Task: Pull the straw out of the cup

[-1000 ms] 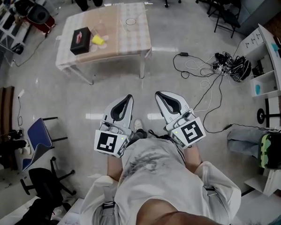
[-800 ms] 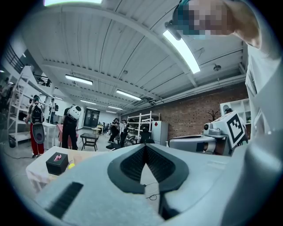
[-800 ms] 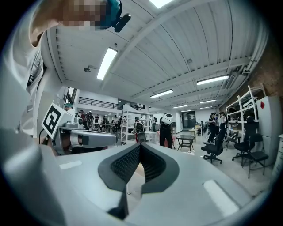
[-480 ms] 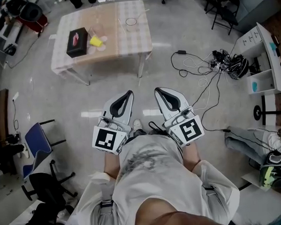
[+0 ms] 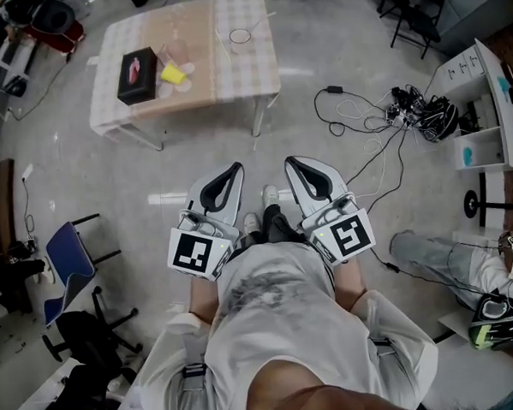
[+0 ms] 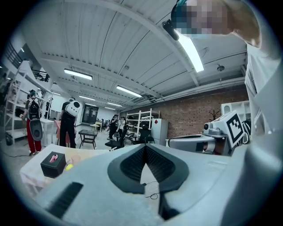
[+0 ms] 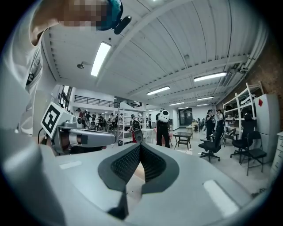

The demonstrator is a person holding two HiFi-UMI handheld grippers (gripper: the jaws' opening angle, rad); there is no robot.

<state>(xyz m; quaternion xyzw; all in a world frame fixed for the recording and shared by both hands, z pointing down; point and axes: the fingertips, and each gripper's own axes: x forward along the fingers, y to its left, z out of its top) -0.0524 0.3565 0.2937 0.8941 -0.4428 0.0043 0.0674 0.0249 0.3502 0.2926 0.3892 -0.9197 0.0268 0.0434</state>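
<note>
Left gripper: the white left gripper [image 5: 235,169] with black ribbed pads is held level over the person's lap. Its jaws meet at the tips and nothing is between them.
Right gripper: the white right gripper [image 5: 289,162] is just beside the left one and roughly parallel to it. Its jaws are also closed tip to tip and it holds nothing.
Table: a low table with a checked cloth [image 5: 232,72] stands well ahead of both sets of tips, more on the left gripper's side. Bare pale tiled floor [image 5: 321,136] lies between it and the grippers.
Cup: a clear round-rimmed cup [image 5: 241,37] stands on the far part of the table, roughly ahead of the left gripper's tips and well apart from both grippers.
Straw: too thin and small to make out with certainty in any view.
Other items on the table: a black box [image 5: 136,65] with a yellow object [image 5: 174,73] just beside it, both left of the cup.
Right gripper's side: black cables [image 5: 423,118] are tangled on the floor, ahead and well off to the right.
Left gripper's side: a blue chair [image 5: 70,248] stands well off to the left.
</note>
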